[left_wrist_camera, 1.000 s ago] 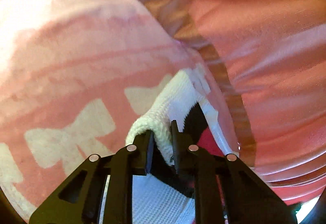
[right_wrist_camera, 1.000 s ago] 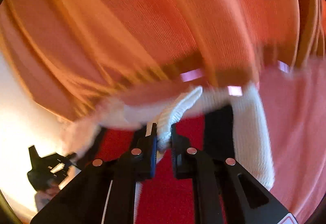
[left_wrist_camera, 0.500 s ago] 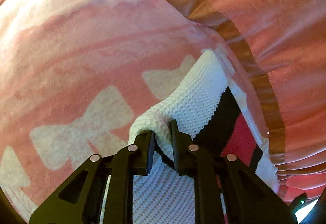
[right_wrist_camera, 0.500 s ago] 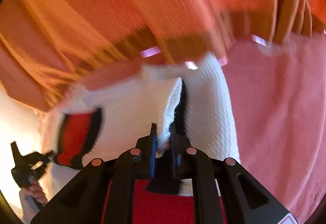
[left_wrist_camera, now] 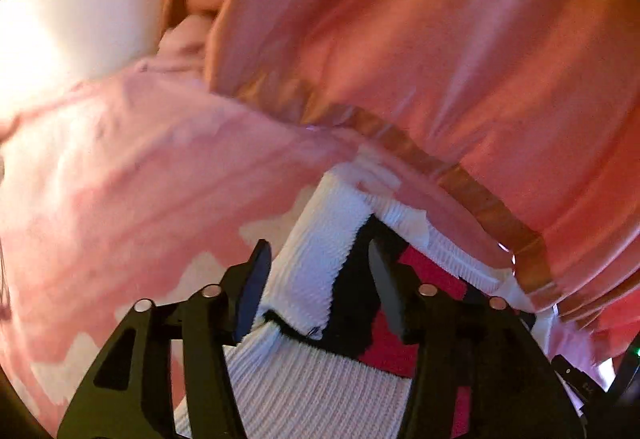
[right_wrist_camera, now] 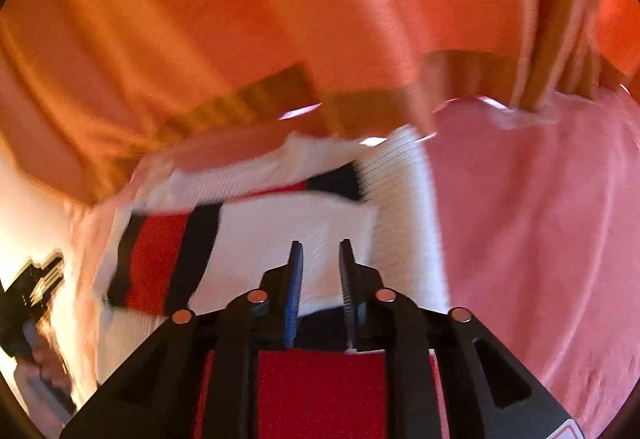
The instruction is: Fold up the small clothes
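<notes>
A white knit garment (left_wrist_camera: 320, 247) with black and red stripes lies on a pink blanket (left_wrist_camera: 120, 199) with pale bow shapes. My left gripper (left_wrist_camera: 318, 271) hovers just over its white sleeve. Its jaws are opening, and the knit lies below the gap without touching either pad. In the right wrist view a fold of the same garment (right_wrist_camera: 272, 235) lies flat across its body. My right gripper (right_wrist_camera: 321, 275) is at the fold's near edge, its jaws a narrow slit with white knit in it. The left gripper (right_wrist_camera: 34, 283) shows blurred at the lower left, held by a hand (right_wrist_camera: 40, 355).
An orange-red cloth (left_wrist_camera: 440, 39) with a brown band hangs behind the garment and fills the top of both views. The pink blanket (right_wrist_camera: 540, 239) stretches to the right of the garment. A bright pale area (left_wrist_camera: 60, 19) lies at the upper left.
My left gripper let go of the white knit fold, opened and drew up and back. My right gripper sank, and its fold came down flat onto the garment.
</notes>
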Motion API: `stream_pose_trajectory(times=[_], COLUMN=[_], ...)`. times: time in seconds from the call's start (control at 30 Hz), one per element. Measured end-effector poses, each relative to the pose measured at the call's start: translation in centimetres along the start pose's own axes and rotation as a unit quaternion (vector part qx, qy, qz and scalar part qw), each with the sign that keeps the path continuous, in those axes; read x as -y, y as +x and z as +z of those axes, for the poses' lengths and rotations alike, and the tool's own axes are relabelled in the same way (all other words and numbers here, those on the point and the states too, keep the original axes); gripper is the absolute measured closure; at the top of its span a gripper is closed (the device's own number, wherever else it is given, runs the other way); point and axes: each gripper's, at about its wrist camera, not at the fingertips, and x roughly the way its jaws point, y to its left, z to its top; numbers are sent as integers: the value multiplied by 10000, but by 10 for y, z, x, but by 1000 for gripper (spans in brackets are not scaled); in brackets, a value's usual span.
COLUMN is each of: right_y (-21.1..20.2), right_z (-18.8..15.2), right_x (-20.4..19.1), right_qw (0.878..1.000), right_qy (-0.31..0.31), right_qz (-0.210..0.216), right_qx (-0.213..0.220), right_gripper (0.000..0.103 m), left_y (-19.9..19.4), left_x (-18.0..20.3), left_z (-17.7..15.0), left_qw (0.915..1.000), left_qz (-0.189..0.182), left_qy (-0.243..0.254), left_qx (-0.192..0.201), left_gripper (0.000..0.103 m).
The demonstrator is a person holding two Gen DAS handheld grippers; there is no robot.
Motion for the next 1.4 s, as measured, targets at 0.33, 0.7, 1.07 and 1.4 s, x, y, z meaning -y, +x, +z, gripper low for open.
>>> stream_pose_trajectory(times=[0.33, 0.7, 1.07, 1.4], right_y=[39, 12, 39, 29], right_z=[-15, -11, -3, -14], right_x=[9, 14, -49, -7], right_qw=[9976, 9992, 9966, 9985], right_qy=[-188, -115, -808, -74], right_qz=[-470, -306, -4, -446], right_qx=[-467, -242, -128, -311], right_gripper=[102, 95, 95, 93], left_y=[84, 75, 86, 79], left_x=[6, 9, 49, 49], left_z=[-27, -19, -19, -24], left_qw=[9922, 9923, 9872, 9869], left_qz=[502, 362, -78, -90], left_qy=[535, 593, 1303, 1240], left_qx=[-1006, -1030, -916, -1030], left_gripper=[50, 49, 43, 43])
